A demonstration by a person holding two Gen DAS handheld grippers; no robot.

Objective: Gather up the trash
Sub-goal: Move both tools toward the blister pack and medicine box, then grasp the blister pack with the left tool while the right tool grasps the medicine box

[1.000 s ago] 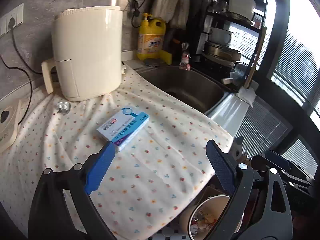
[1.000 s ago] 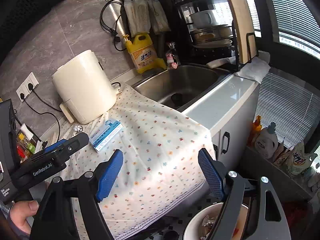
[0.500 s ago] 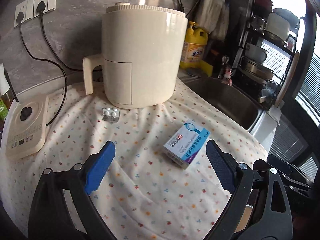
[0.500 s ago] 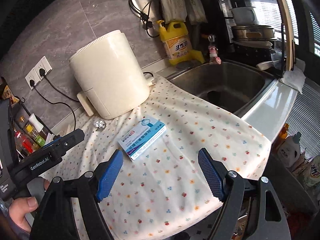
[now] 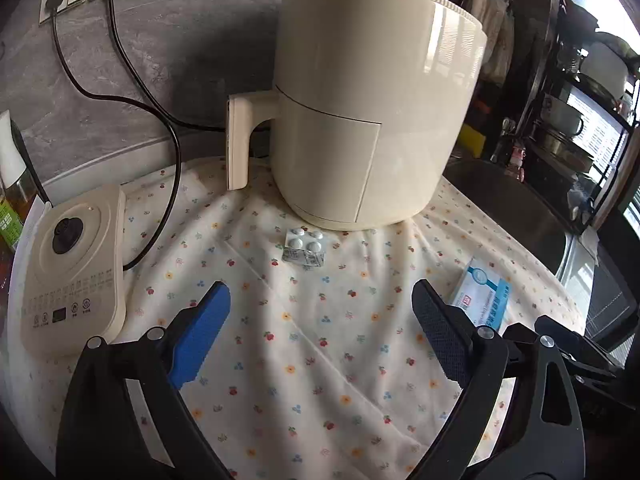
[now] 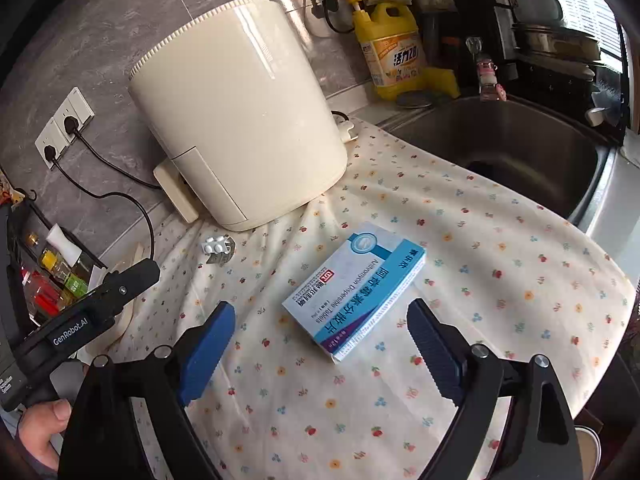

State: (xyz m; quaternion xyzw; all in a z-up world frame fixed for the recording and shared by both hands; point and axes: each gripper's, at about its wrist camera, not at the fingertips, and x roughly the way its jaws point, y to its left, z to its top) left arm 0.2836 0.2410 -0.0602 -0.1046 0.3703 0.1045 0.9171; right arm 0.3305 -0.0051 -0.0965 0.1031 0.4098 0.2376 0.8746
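A small foil pill blister [image 5: 305,249] lies on the flowered cloth just in front of the cream air fryer [image 5: 372,112]; it also shows in the right wrist view [image 6: 218,249]. A blue and white medicine box [image 6: 356,287] lies flat on the cloth, between and just beyond my right gripper's open fingers; its corner shows in the left wrist view [image 5: 482,300]. My left gripper [image 5: 320,340] is open and empty, short of the blister. My right gripper [image 6: 320,346] is open and empty.
A cream appliance base [image 5: 72,272] with a black cord sits at the left. The steel sink [image 6: 508,148] lies to the right, a yellow detergent jug [image 6: 390,50] behind it. Condiment bottles [image 6: 52,276] stand at far left. The left gripper's body [image 6: 88,316] shows in the right view.
Both grippers have moved forward and left over the cloth. The left now faces the blister and air fryer; the right has closed in on the medicine box. The bin below has left view.
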